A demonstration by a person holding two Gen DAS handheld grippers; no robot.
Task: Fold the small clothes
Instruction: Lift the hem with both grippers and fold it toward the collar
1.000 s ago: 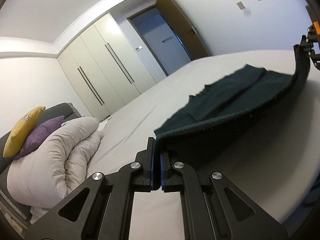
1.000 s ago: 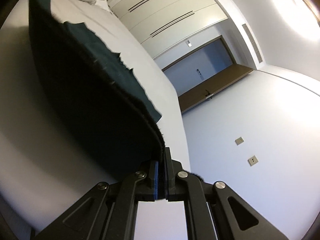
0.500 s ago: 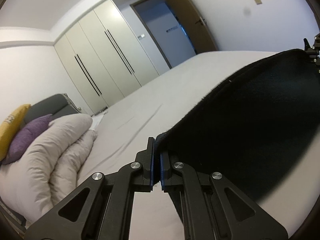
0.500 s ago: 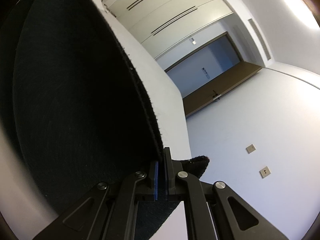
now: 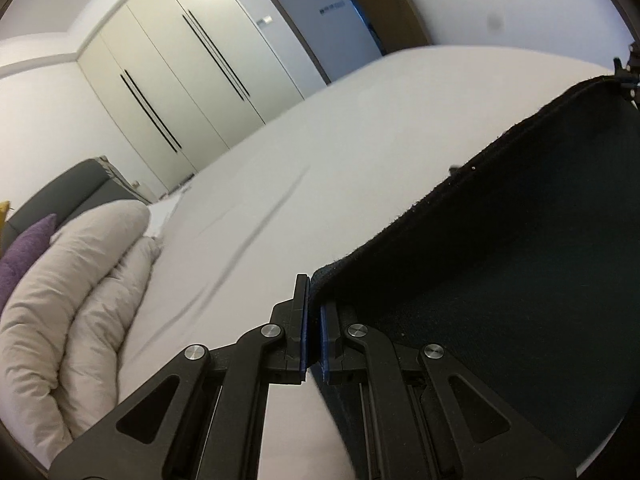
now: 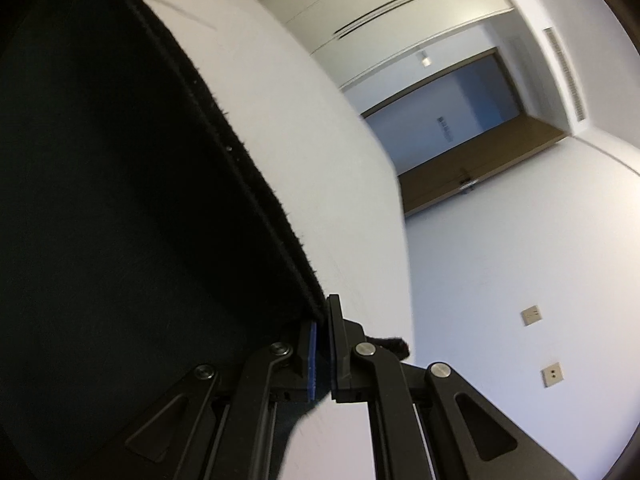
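Left wrist view: left gripper (image 5: 313, 322), jaws clamped on a corner of the dark garment (image 5: 520, 248). Garment spreads from centre toward 3 o'clock, its hemmed edge rising to 2 o'clock, where the right gripper (image 5: 626, 76) shows at the frame edge. Pale bed sheet (image 5: 340, 132) beneath. Rolled beige duvet (image 5: 72, 300) at 9 o'clock; purple cushion (image 5: 24, 252) beside it. Wardrobe doors (image 5: 172, 80) at 11 o'clock.

Right wrist view: right gripper (image 6: 322, 344), jaws pinched on the garment's (image 6: 120, 220) edge. Fabric fills 7 to 11 o'clock, over the sheet (image 6: 300, 140). Doorway (image 6: 448, 124) at 2 o'clock; wall sockets (image 6: 540, 344) at 4 o'clock.
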